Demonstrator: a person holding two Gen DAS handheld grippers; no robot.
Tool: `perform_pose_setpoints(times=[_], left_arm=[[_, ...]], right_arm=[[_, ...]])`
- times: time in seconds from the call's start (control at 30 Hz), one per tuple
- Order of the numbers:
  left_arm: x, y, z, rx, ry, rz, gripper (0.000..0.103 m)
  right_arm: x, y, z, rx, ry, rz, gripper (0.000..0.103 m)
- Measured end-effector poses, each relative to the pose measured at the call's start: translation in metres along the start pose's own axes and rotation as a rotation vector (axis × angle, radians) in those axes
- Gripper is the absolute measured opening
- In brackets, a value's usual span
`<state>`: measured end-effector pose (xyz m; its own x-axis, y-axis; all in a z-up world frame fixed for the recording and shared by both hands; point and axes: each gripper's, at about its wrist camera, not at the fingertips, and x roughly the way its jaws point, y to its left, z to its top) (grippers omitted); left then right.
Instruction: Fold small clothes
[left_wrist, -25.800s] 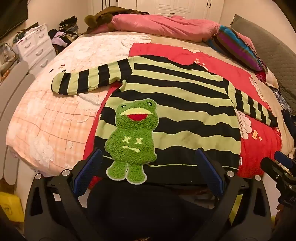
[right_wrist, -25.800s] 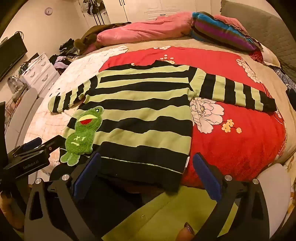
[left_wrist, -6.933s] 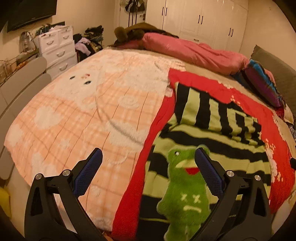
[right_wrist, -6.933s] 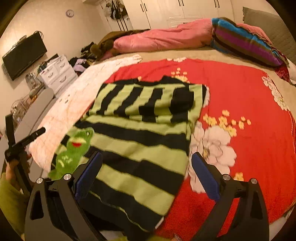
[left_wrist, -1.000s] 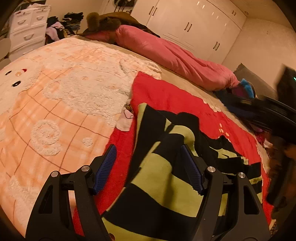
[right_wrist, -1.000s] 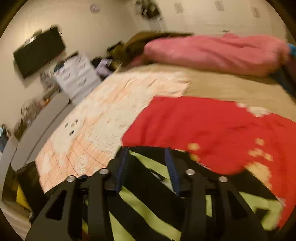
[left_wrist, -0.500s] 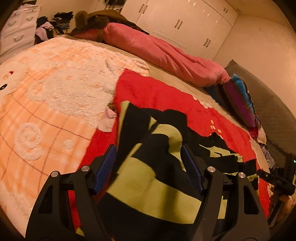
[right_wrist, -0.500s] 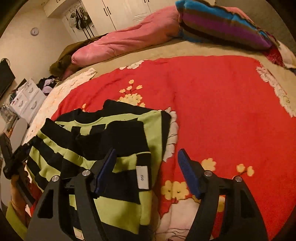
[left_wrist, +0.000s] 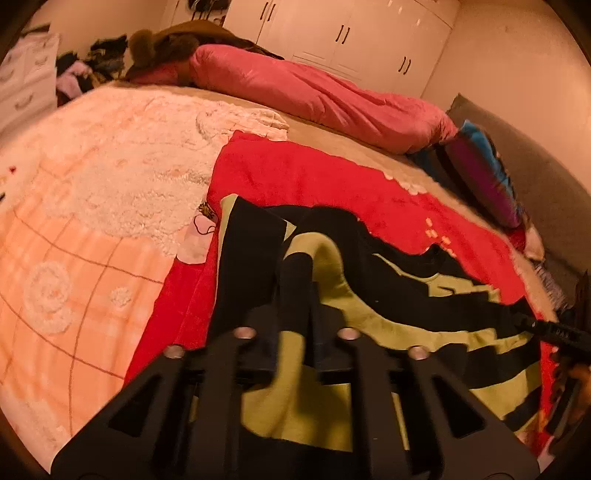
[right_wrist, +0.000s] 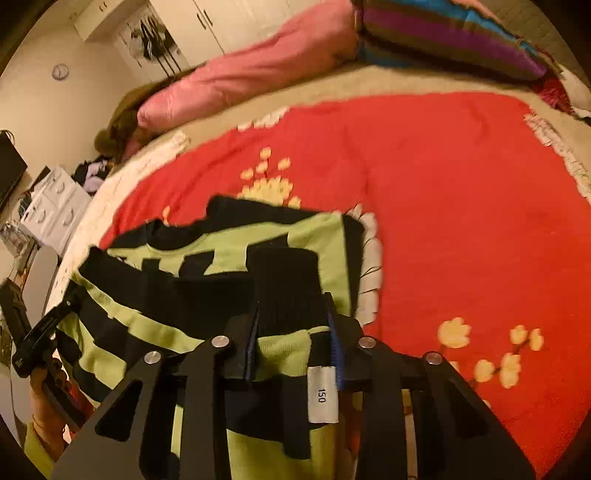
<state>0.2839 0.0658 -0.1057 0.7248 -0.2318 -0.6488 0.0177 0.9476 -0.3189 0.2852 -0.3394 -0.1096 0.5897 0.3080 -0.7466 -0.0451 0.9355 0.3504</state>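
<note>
- Half a second before, my left gripper (left_wrist: 295, 325) had its jaws wide apart over the striped sweater (left_wrist: 388, 306); now they were clenched on a ridge of the black-and-green knit, which bunched up between the pads.
- My right gripper (right_wrist: 293, 343) had closed in the same interval: its blue pads were pinched on the sweater's doubled edge, with the white size tag (right_wrist: 322, 395) hanging just below the grip.
- The sweater lay on the red floral blanket (right_wrist: 461, 206), sleeves already turned in across the body, its far edge near the yellow flowers.
- With both sides gripped, I judged the next step to be the lengthwise fold: lift the near part and carry it over toward the collar end.
- The risk I saw was uneven lift, since the left grip held a thicker bunch than the right and the tucked sleeves could slide out.
- The pink duvet (left_wrist: 332, 96) and the striped pillow (right_wrist: 450, 37) sat well apart from the work, at the head of the bed.
</note>
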Motion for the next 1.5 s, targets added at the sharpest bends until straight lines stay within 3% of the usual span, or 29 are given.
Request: perform_pose_setpoints(times=[0.17, 0.23, 0.33, 0.6, 0.7, 1.07, 1.2, 1.43, 1.5], left_arm=[[-0.021, -0.006, 0.007, 0.017, -0.097, 0.011, 0.002], [-0.037, -0.01, 0.012, 0.026, -0.175, 0.014, 0.002], [-0.041, -0.01, 0.018, 0.012, -0.22, 0.013, 0.002], [0.009, 0.001, 0.013, -0.002, -0.091, 0.123, 0.005], [0.015, 0.01, 0.011, -0.033, -0.072, 0.137, 0.02], [0.02, 0.029, 0.002, -0.112, -0.037, 0.147, 0.047], [0.014, 0.023, 0.004, -0.088, -0.039, 0.171, 0.049], [0.005, 0.02, 0.008, -0.069, -0.036, 0.197, 0.058], [-0.001, 0.019, 0.01, -0.061, -0.047, 0.2, 0.062]], right_arm=[[-0.034, 0.001, 0.018, 0.004, -0.124, 0.074, 0.018], [-0.038, 0.006, 0.03, -0.02, -0.156, 0.085, 0.017], [-0.029, 0.011, 0.045, -0.034, -0.171, 0.078, 0.017], [0.025, 0.005, 0.047, -0.034, -0.096, -0.017, 0.017], [0.039, -0.004, 0.04, -0.029, -0.061, -0.075, 0.017], [0.062, -0.01, 0.027, -0.05, -0.023, -0.152, 0.019], [0.056, -0.004, 0.026, -0.091, -0.006, -0.144, 0.03], [0.035, -0.007, 0.02, -0.072, -0.014, -0.121, 0.065], [0.027, -0.007, 0.017, -0.069, -0.026, -0.107, 0.071]])
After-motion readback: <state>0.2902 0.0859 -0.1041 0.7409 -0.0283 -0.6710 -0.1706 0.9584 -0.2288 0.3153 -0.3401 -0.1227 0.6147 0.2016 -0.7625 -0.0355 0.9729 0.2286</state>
